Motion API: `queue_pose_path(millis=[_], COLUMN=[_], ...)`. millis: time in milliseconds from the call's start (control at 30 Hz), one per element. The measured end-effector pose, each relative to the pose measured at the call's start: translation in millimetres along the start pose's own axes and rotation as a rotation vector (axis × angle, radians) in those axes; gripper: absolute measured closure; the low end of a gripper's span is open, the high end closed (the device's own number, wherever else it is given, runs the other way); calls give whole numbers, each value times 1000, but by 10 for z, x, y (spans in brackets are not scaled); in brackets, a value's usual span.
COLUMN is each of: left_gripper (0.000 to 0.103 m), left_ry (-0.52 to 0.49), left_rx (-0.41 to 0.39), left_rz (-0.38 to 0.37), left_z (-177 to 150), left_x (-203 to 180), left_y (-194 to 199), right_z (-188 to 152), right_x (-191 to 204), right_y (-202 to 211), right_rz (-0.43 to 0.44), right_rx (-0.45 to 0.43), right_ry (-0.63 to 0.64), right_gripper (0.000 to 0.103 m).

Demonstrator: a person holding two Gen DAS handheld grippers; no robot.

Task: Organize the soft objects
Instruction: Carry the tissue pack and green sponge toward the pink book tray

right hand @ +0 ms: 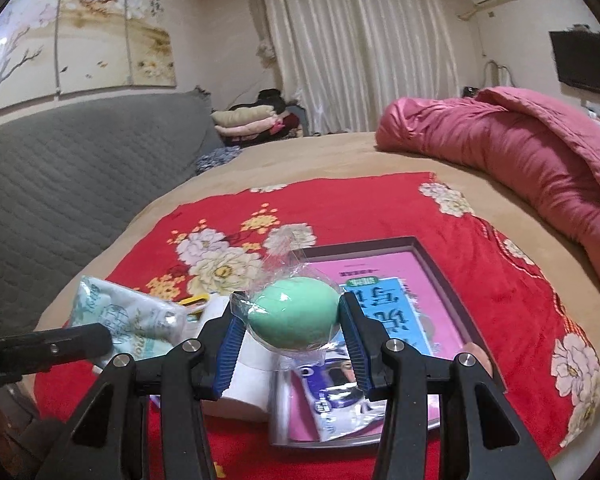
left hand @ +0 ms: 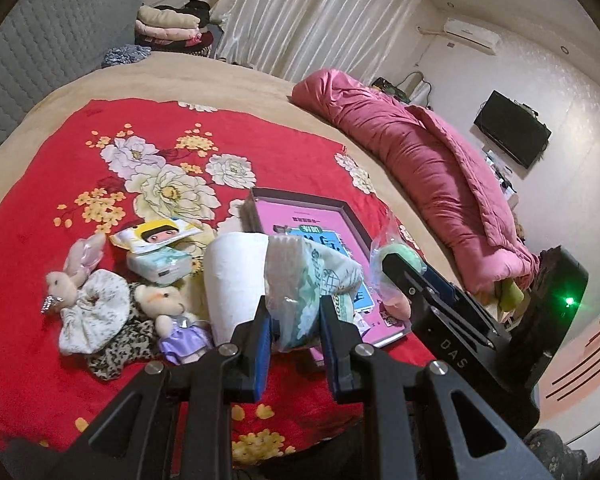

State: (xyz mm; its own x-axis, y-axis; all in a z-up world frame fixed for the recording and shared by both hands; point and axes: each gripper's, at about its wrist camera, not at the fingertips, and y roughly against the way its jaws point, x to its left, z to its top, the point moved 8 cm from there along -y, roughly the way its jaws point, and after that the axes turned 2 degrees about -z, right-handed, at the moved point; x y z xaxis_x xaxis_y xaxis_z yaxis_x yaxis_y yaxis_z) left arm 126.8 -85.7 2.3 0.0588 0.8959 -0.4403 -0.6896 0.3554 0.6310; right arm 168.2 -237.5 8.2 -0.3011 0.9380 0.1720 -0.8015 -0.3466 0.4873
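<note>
Both grippers are loaded and lifted over the bed, so the step in hand looks like carrying two soft items to wherever they are being gathered. The left gripper (left hand: pixel 294 322) has its fingers pinching a soft tissue pack (left hand: pixel 314 276) printed in pale green, which stands up between the blue pads, clear of the red floral blanket (left hand: pixel 112 128). The right gripper (right hand: pixel 294 326) has its fingers pinching a green egg-shaped sponge (right hand: pixel 294 316) still in its clear wrapper, squeezed at both sides. Just beyond both sets of fingers lies a shallow dark box (right hand: pixel 440 268) with a pink book inside, and a white toilet roll (left hand: pixel 234 276) sits immediately left of the left fingers. Further left of them lie a plush rabbit (left hand: pixel 66 280), a white scrunchie (left hand: pixel 94 312) and a small plush bear (left hand: pixel 172 312) in a purple dress. The box seems the likely destination, though that is a guess; the next move calls for lowering each item gently and releasing without dragging the crinkly wrapper or tipping the roll.
</note>
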Motion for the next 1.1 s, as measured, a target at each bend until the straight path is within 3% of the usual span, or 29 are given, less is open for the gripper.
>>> queue_pose_path(millis=[633, 1100], left_gripper=[80, 80], left_ry=[-68, -125], left_rx=[76, 284], left_rz=[-8, 39], left_z=[9, -409], left_x=[-458, -623], left_y=[-558, -1335], right_z=[-90, -229], right_x=[-906, -1012], right_y=[-5, -126], right_rz=[-106, -113], right_rx=[-26, 29], right_ry=[-185, -191], right_gripper=[54, 54])
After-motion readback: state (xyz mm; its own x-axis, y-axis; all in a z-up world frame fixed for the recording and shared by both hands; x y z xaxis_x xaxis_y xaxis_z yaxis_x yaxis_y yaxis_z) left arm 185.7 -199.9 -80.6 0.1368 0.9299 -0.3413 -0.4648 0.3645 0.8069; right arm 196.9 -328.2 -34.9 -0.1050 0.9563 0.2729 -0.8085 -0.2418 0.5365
